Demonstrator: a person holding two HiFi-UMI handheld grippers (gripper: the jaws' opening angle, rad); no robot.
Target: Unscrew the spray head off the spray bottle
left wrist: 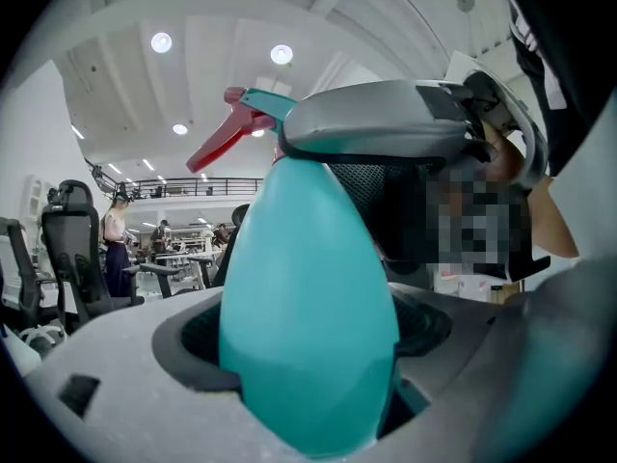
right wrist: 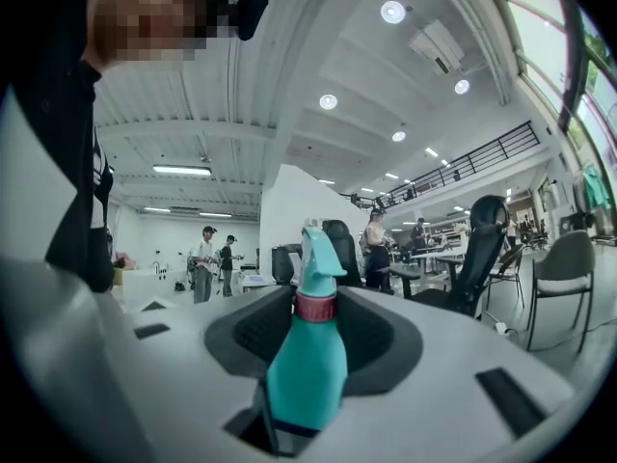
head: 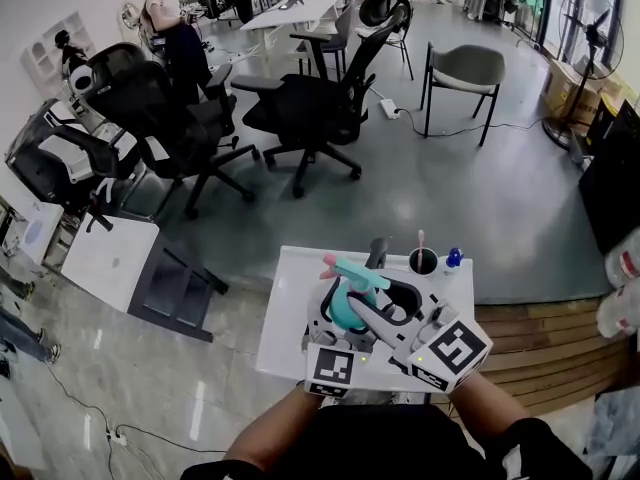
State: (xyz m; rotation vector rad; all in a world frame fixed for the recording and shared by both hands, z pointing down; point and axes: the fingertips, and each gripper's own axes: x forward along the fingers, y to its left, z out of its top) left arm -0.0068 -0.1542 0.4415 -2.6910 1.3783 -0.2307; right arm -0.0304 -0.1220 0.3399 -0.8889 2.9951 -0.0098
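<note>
Spray bottle: we have the teal spray bottle (head: 343,308) up in the air over the small white table (head: 285,323), tilted with its base toward us and caught between both grippers.
Left gripper: our left gripper (left wrist: 308,355) is clamped on the bottle's fat teal body, which fills the whole gap between its jaws.
Right gripper: our right gripper (right wrist: 313,340) sits higher, closed on the spray head (right wrist: 318,254). In its own view the red collar (right wrist: 315,307) and the head stand in the dark hollow of the pads. In the left gripper view we see one grey jaw lying across the top of the head.
Trigger: the pink trigger (left wrist: 217,143) pokes out free to one side of that grey jaw.
Head on or off: it's on. The collar sits right against the teal body, and we see no gap there.
Far edge of the table: a black cup (head: 423,261) has a thin stick standing in it, and a small blue-capped item (head: 453,258) is just beside it. Both are well clear of the bottle.
Room: beyond the table we see black office chairs (head: 310,108) and a grey chair (head: 465,68) on the grey floor. A person (head: 165,13) stands far back by the desks.
</note>
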